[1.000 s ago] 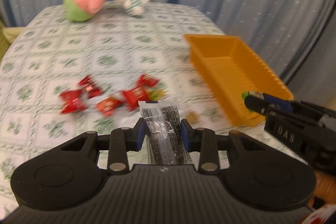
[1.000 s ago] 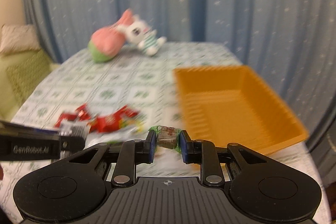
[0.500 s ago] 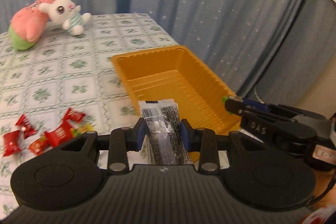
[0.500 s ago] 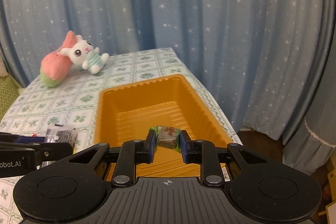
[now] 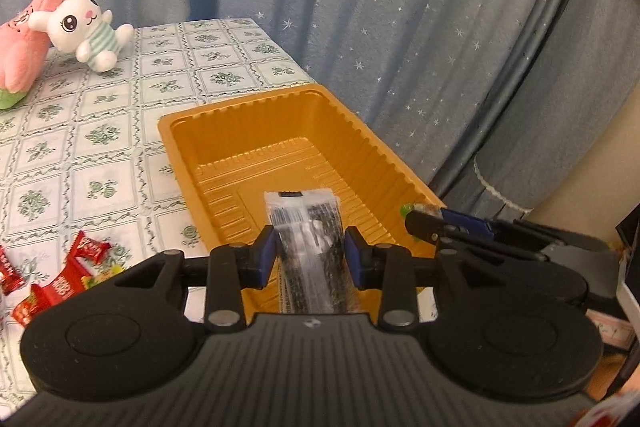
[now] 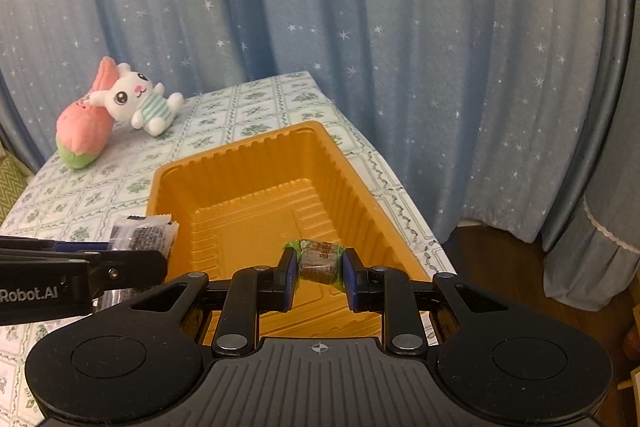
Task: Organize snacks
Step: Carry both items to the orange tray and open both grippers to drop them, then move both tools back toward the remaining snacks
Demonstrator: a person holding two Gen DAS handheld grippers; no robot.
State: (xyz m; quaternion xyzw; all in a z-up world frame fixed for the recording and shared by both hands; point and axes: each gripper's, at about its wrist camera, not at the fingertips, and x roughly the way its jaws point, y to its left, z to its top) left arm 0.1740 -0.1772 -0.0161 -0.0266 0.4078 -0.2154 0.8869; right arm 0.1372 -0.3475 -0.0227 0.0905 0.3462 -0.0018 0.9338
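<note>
My left gripper (image 5: 310, 251) is shut on a clear-and-black snack packet (image 5: 308, 239) and holds it over the near end of the orange tray (image 5: 224, 115). My right gripper (image 6: 320, 269) is shut on a small brown candy in a green wrapper (image 6: 318, 261), also above the tray's (image 6: 256, 143) near end. The tray looks empty inside. The left gripper with its packet (image 6: 142, 235) shows at the left of the right wrist view. The right gripper (image 5: 416, 219) shows at the right of the left wrist view. Several red wrapped candies (image 5: 60, 283) lie on the tablecloth left of the tray.
A pink-and-green plush and a white bunny plush (image 6: 132, 103) lie at the far left of the table (image 6: 256, 107). Blue starred curtains (image 6: 360, 27) hang behind and to the right. The table's right edge runs close beside the tray.
Both grippers have swung right from the candy pile toward the tray and now hold their snacks over its near end. Both stay shut on their items.
</note>
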